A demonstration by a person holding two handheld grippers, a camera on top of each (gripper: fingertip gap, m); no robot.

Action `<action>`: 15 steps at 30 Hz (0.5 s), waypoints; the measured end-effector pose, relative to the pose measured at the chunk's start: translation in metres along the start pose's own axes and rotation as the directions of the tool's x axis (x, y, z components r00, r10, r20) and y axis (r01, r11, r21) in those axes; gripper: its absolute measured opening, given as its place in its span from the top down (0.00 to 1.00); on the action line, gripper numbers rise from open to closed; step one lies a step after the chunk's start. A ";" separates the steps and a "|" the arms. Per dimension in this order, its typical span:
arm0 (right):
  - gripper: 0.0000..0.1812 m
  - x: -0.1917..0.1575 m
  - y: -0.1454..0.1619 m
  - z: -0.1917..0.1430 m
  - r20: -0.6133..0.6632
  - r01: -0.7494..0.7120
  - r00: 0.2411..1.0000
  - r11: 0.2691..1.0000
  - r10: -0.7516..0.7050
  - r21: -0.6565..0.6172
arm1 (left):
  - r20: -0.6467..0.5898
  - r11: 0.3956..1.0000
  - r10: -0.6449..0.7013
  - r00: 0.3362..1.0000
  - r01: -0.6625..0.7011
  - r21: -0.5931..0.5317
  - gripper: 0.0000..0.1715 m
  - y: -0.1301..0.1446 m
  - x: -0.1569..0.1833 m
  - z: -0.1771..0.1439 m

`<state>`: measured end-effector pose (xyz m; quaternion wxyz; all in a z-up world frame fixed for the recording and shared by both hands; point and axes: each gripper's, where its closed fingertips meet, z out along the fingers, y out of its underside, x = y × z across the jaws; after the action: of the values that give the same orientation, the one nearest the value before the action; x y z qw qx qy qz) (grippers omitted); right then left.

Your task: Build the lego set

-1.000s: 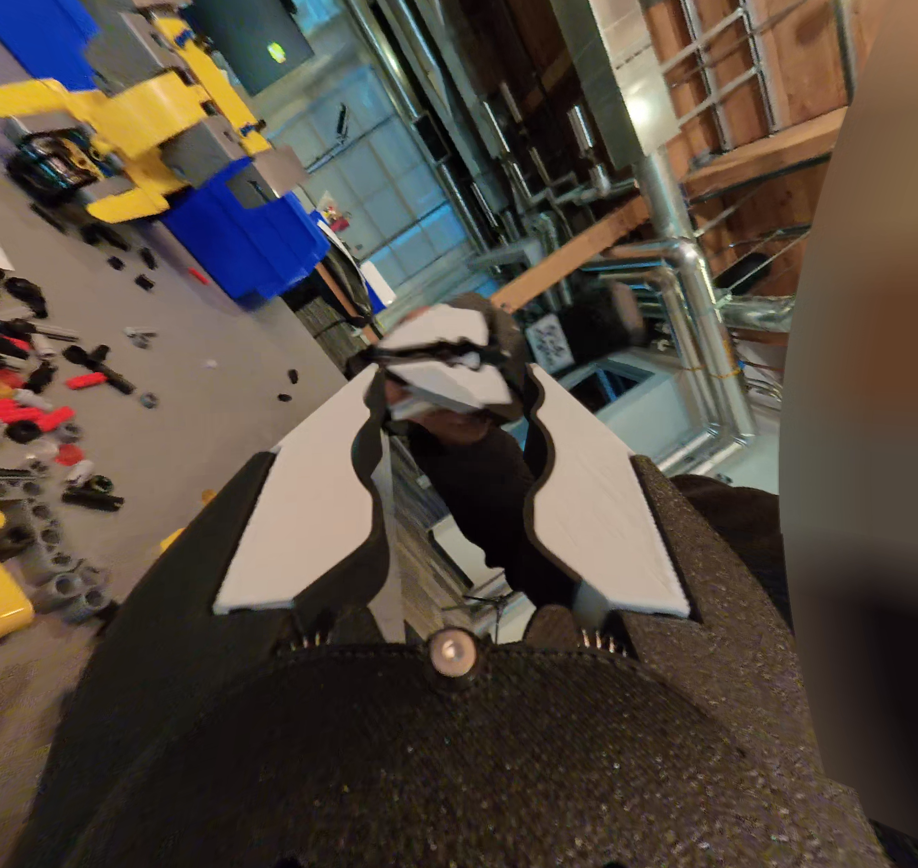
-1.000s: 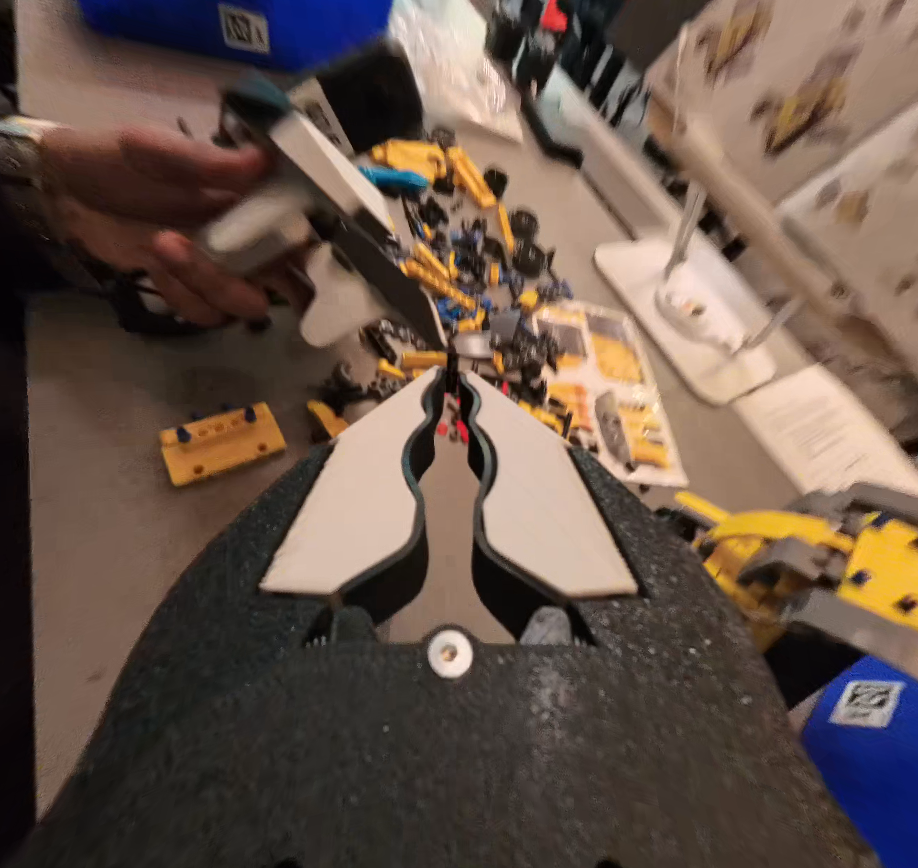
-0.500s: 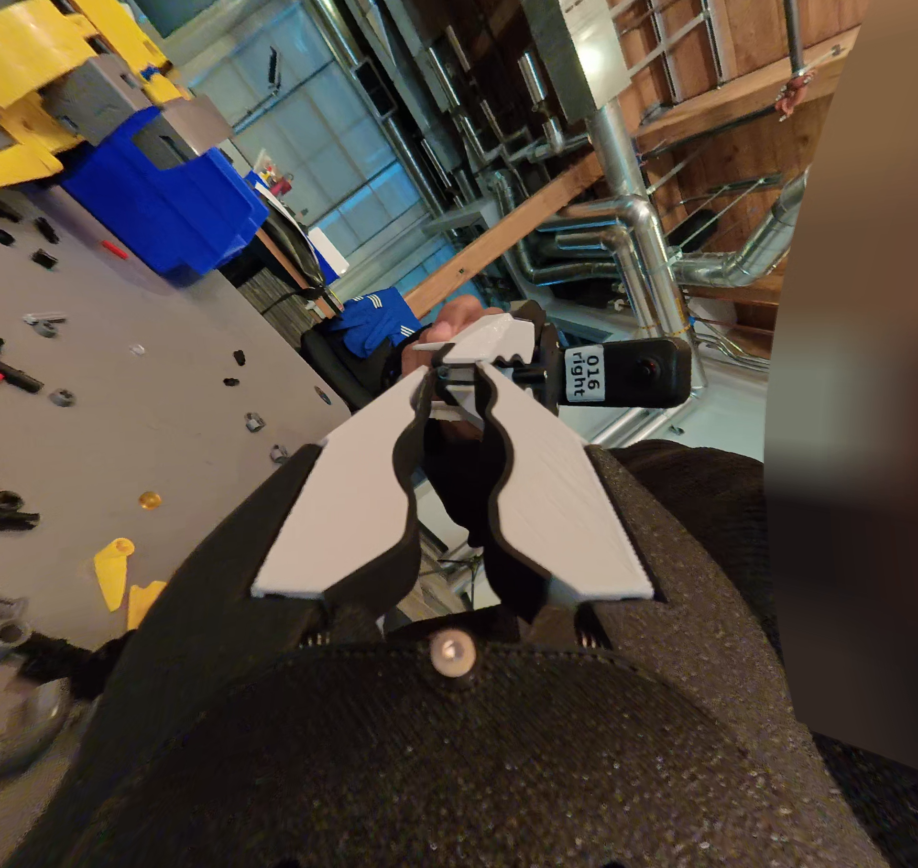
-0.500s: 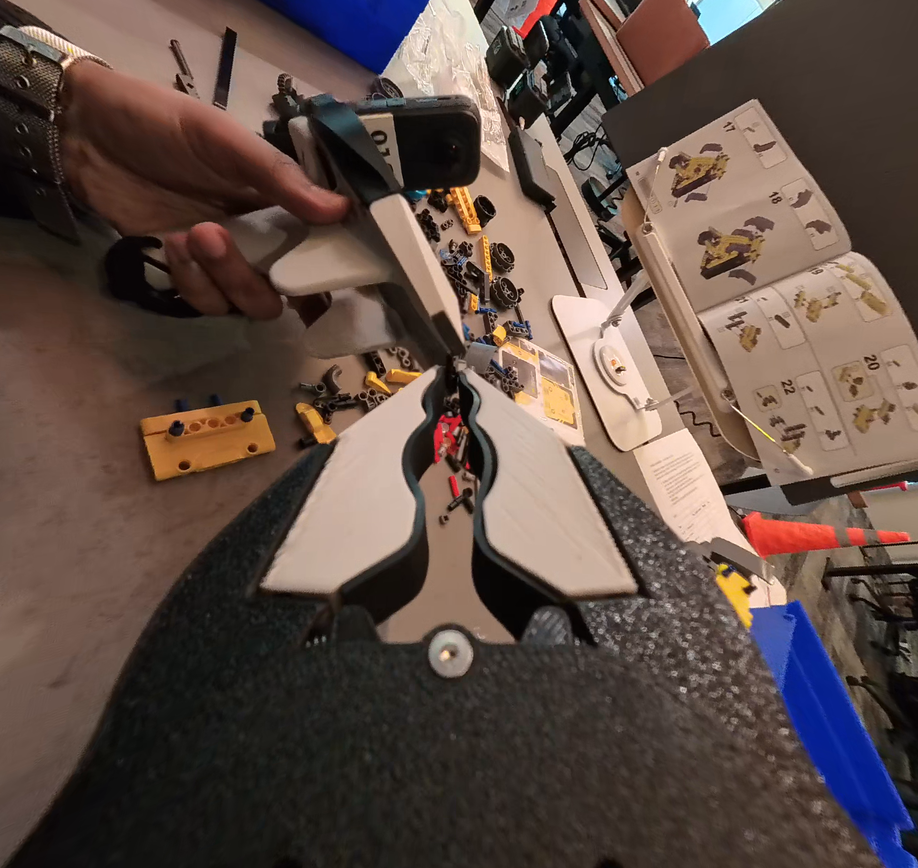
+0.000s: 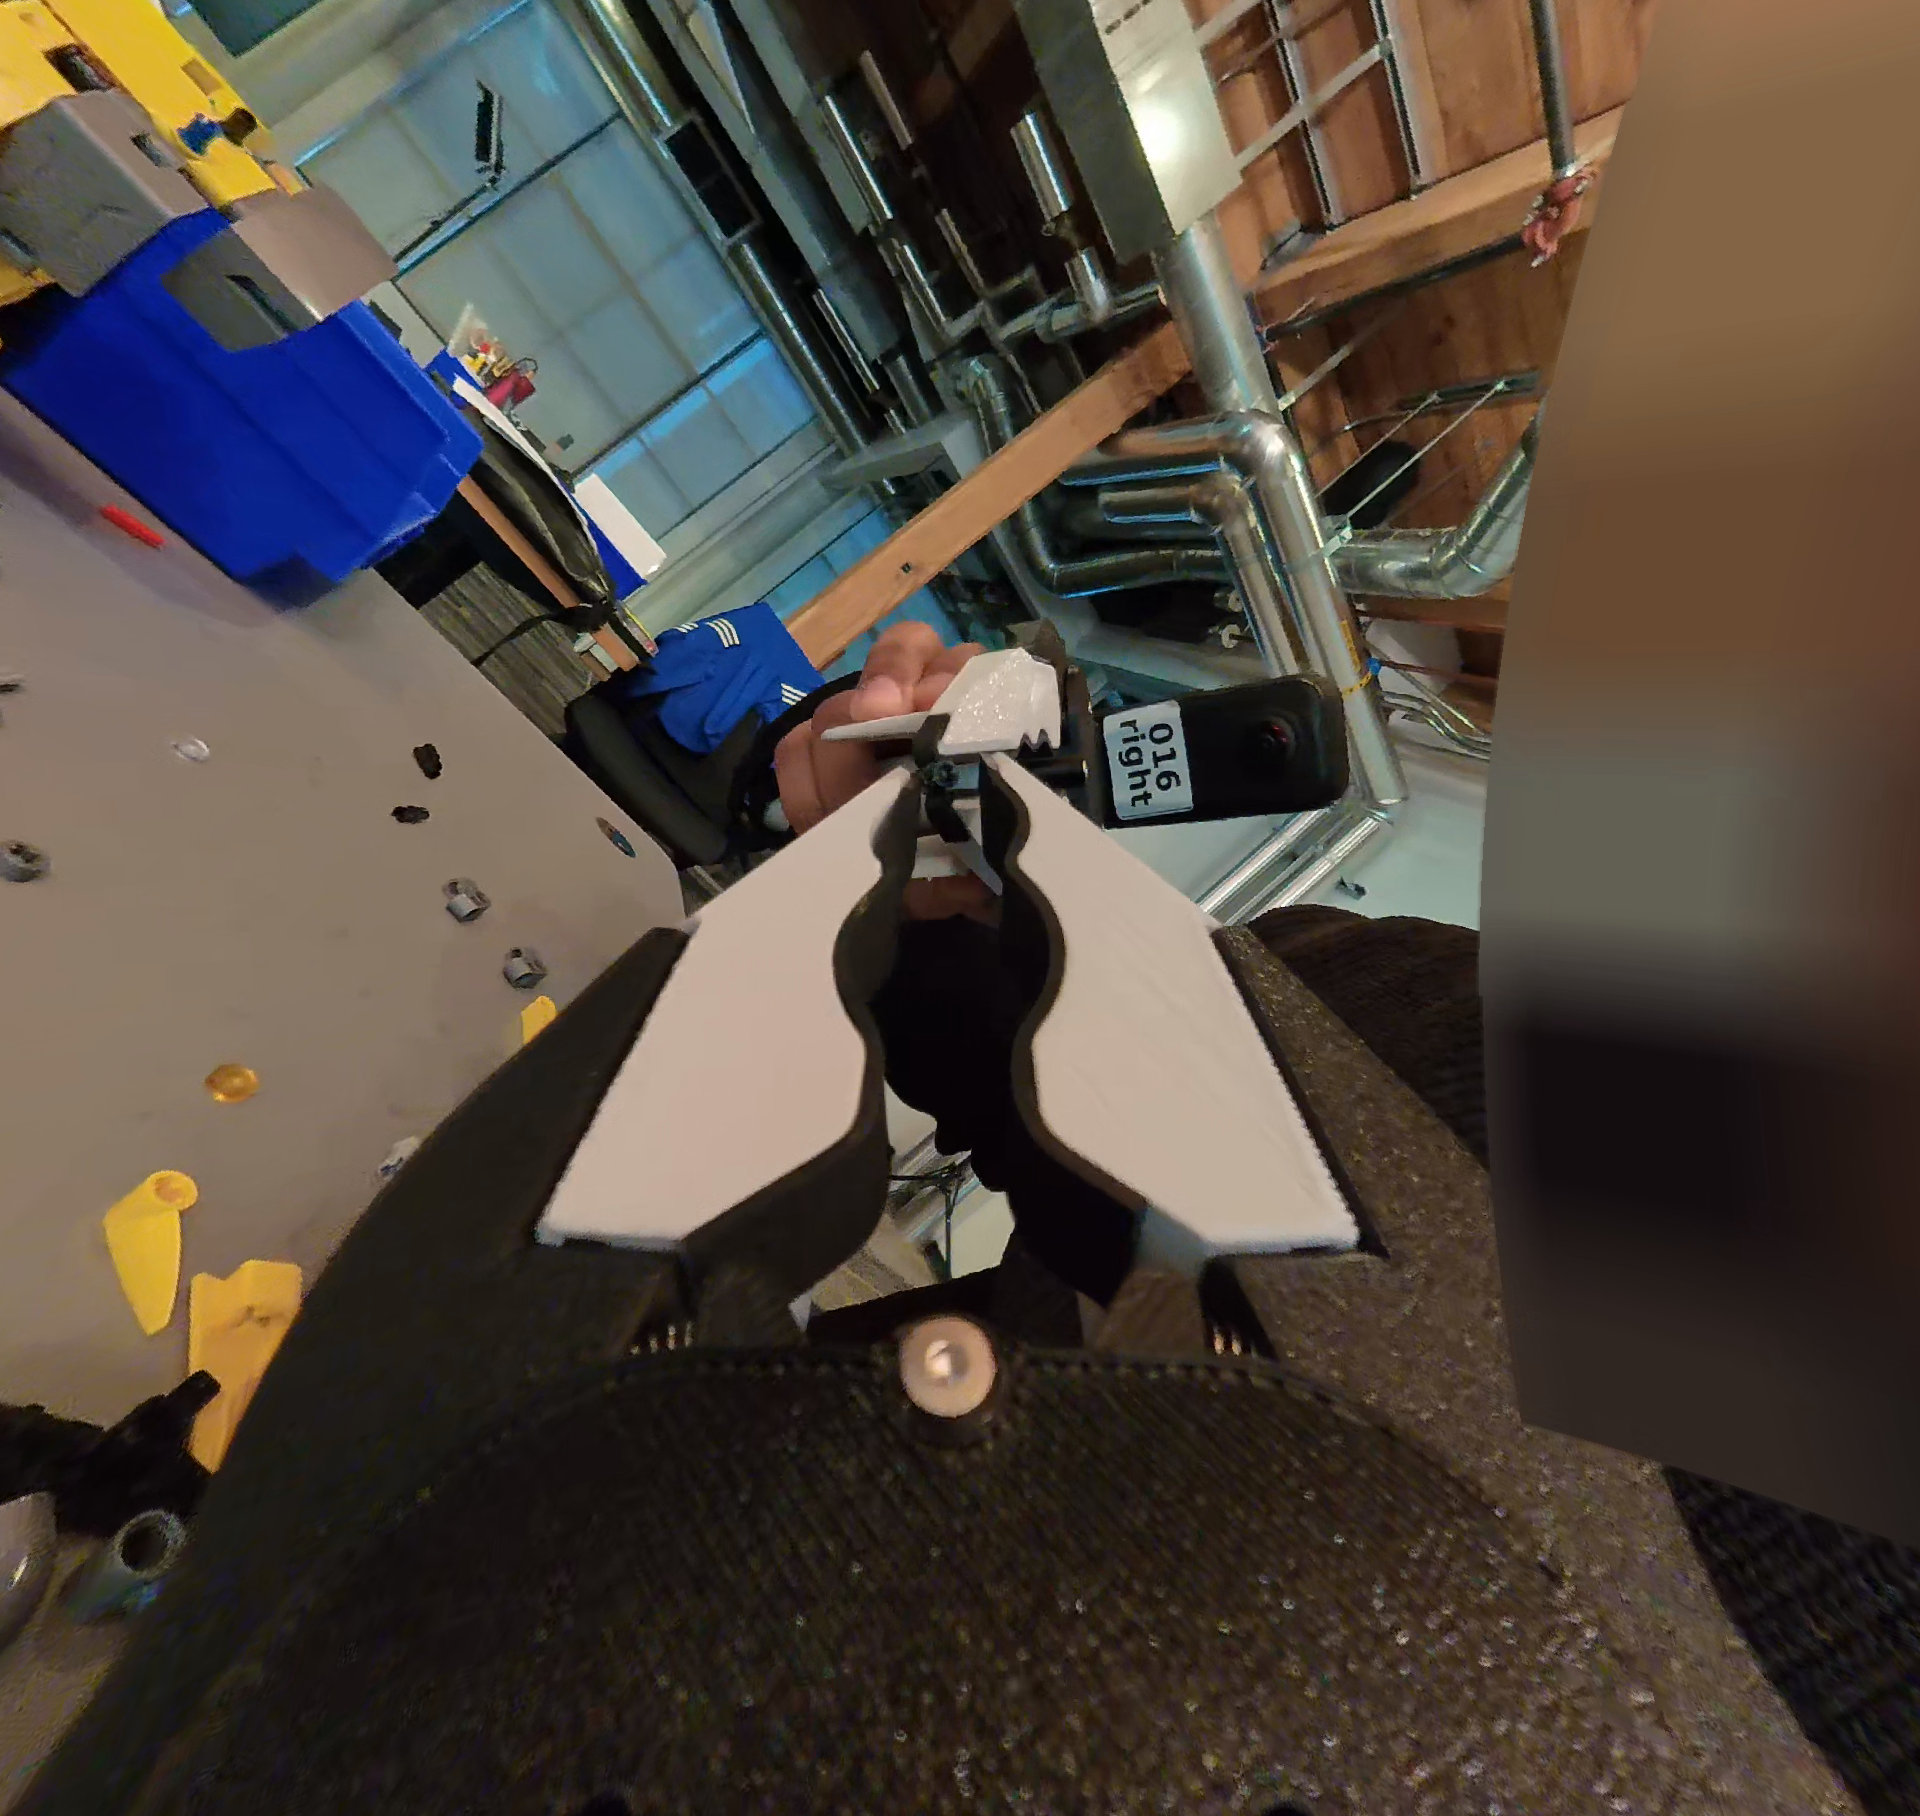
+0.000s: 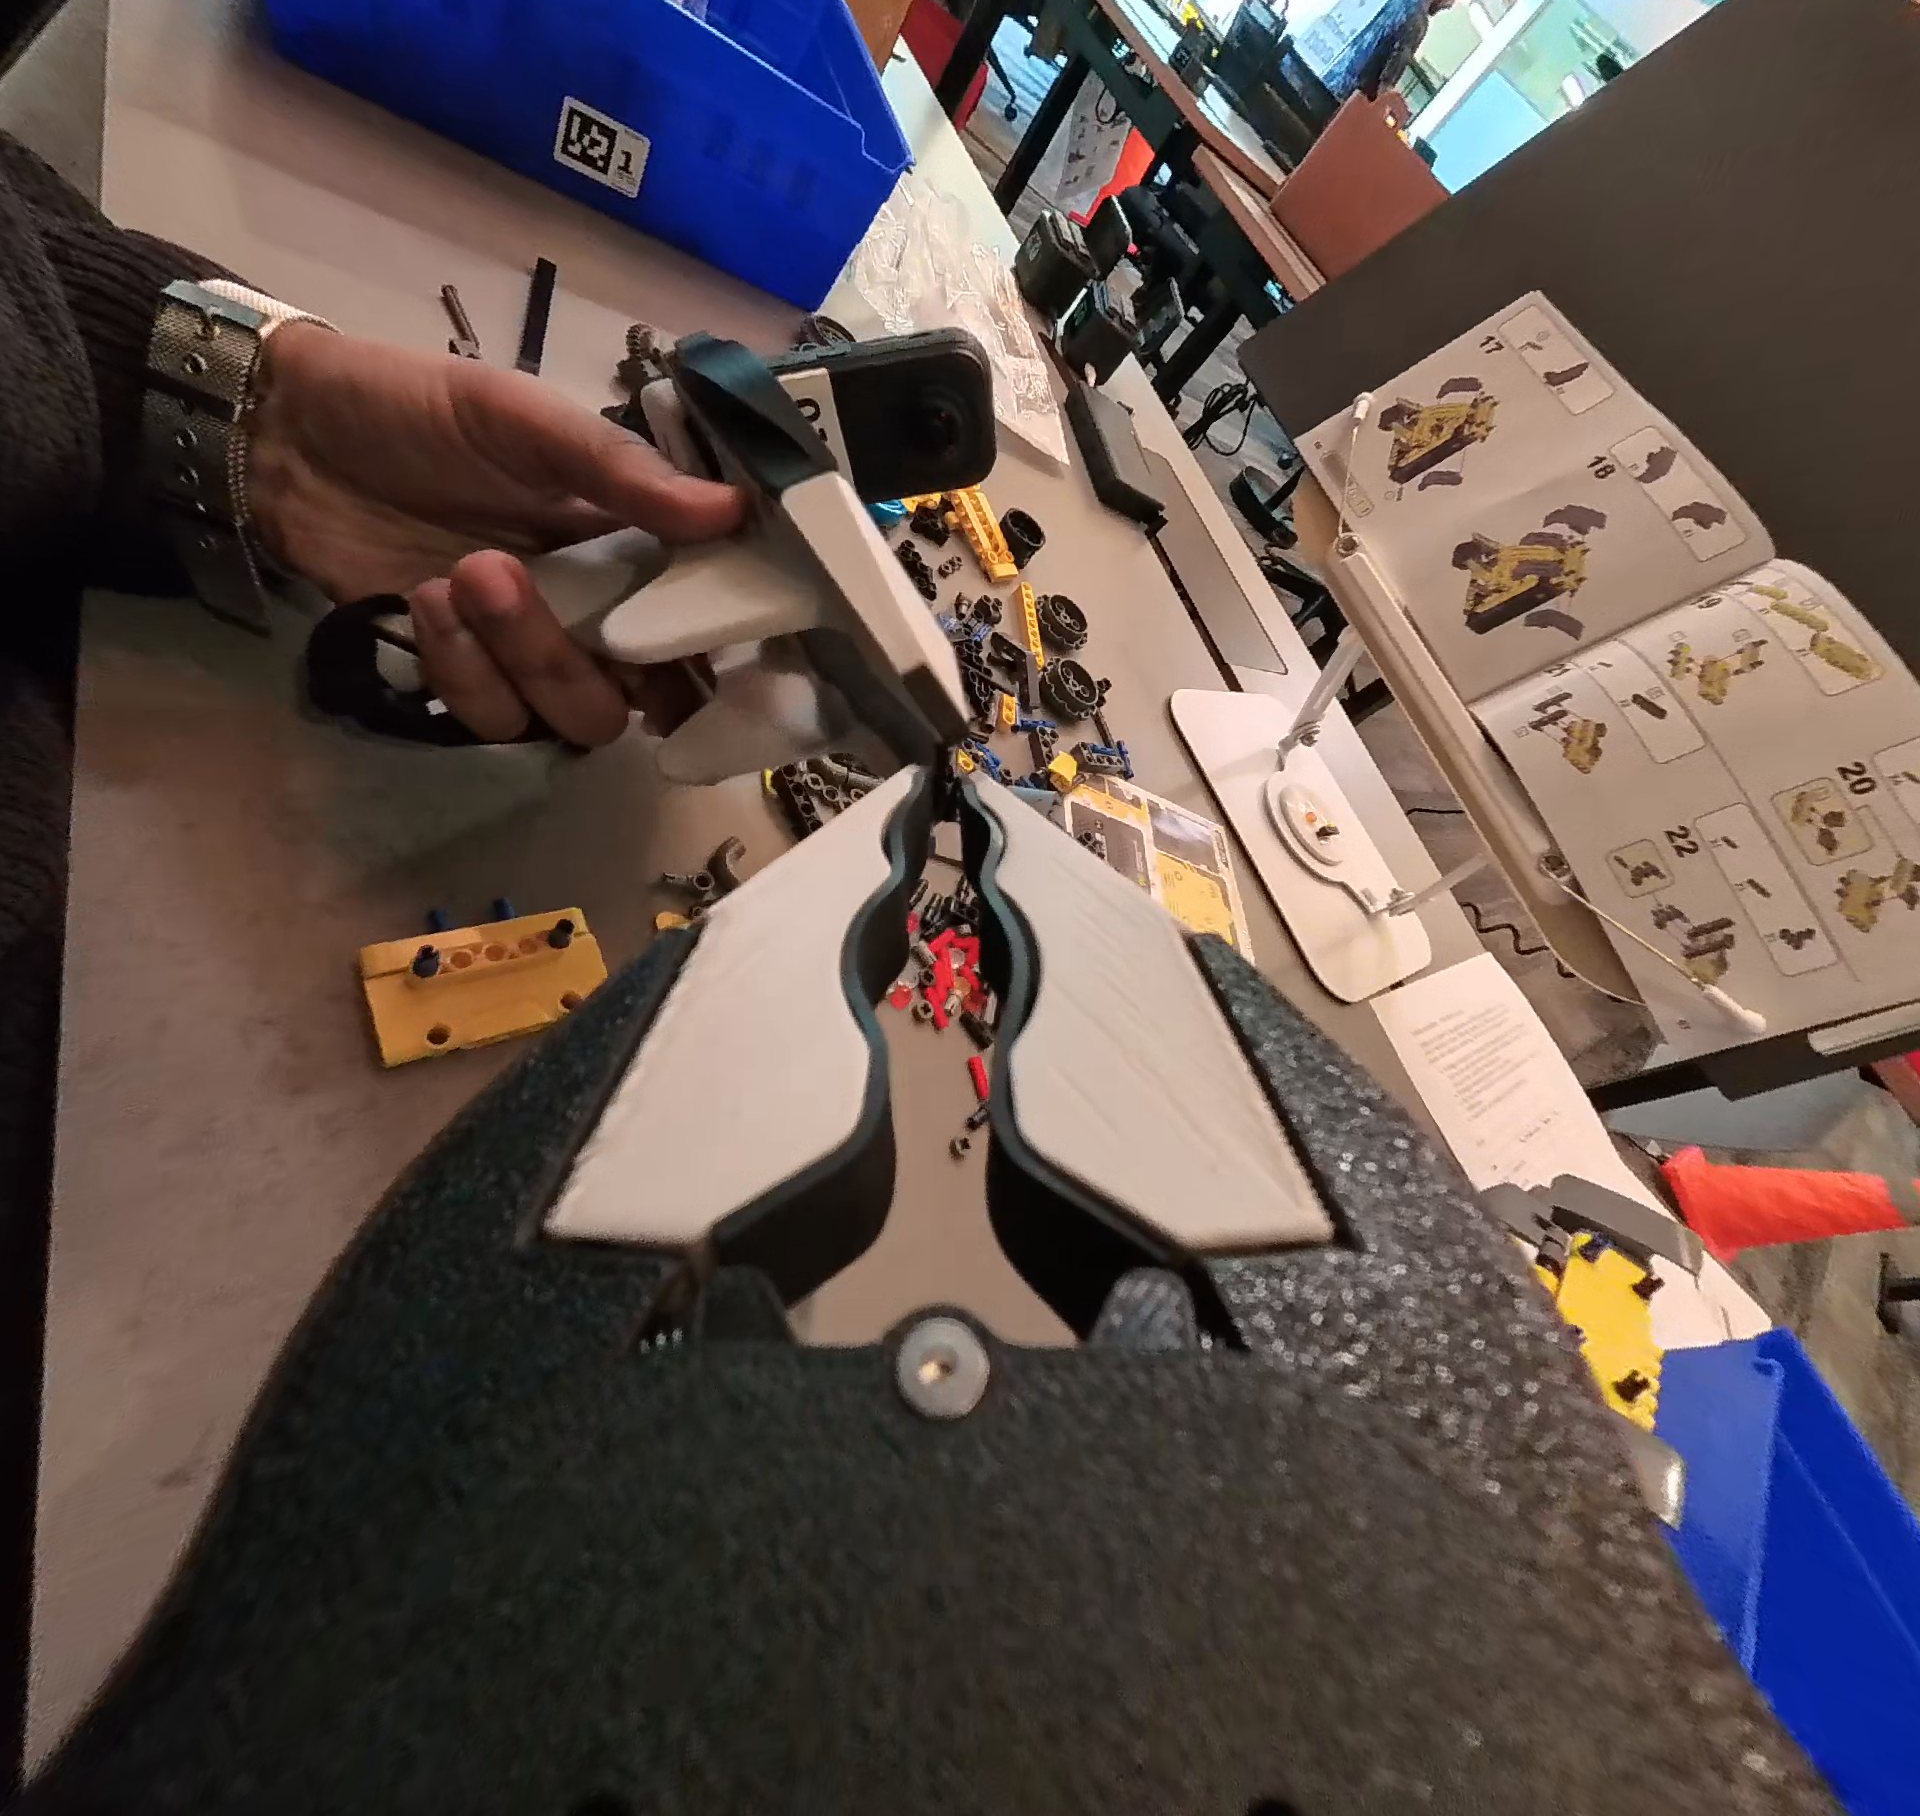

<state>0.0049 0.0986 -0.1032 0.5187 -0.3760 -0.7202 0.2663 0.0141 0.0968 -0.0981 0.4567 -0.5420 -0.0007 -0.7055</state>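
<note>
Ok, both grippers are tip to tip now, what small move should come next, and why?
Probably squeeze the right gripper gently shut, leaving the left gripper shut. The left fingers pinch a small black piece where the tips meet, above the table; whether the right fingers grip it is unclear, and dropped it could land among the loose parts.

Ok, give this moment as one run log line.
left gripper: jaws shut on small black part | right gripper: tip to tip with left, grip unclear | over table
</note>
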 end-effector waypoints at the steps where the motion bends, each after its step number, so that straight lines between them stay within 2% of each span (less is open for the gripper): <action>1: 0.98 -0.001 0.000 0.000 0.000 0.006 1.000 1.000 -0.006 -0.001 | 0.003 1.000 0.000 1.000 0.000 0.005 0.95 -0.001 0.000 -0.001; 9: 0.98 -0.003 -0.005 -0.004 -0.002 -0.005 1.000 0.999 0.005 0.033 | -0.039 0.999 -0.035 0.999 0.035 0.012 0.98 -0.002 0.004 -0.001; 12: 0.98 -0.002 -0.006 -0.004 -0.015 0.001 1.000 1.000 -0.001 0.031 | -0.042 1.000 -0.027 0.999 0.027 0.000 0.93 0.000 0.005 0.000; 14: 0.98 -0.001 -0.006 -0.004 -0.015 -0.002 1.000 0.999 0.002 0.032 | -0.036 1.000 -0.019 0.999 0.019 0.000 0.99 0.000 0.005 0.000; 15: 0.98 -0.001 -0.006 -0.004 -0.014 -0.006 1.000 0.999 0.007 0.031 | -0.032 1.000 -0.018 0.999 0.018 -0.003 0.99 0.000 0.004 0.000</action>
<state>0.0075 0.0940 -0.0979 0.5285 -0.3720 -0.7111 0.2767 0.0142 0.0937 -0.0949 0.4494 -0.5312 0.0029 -0.7182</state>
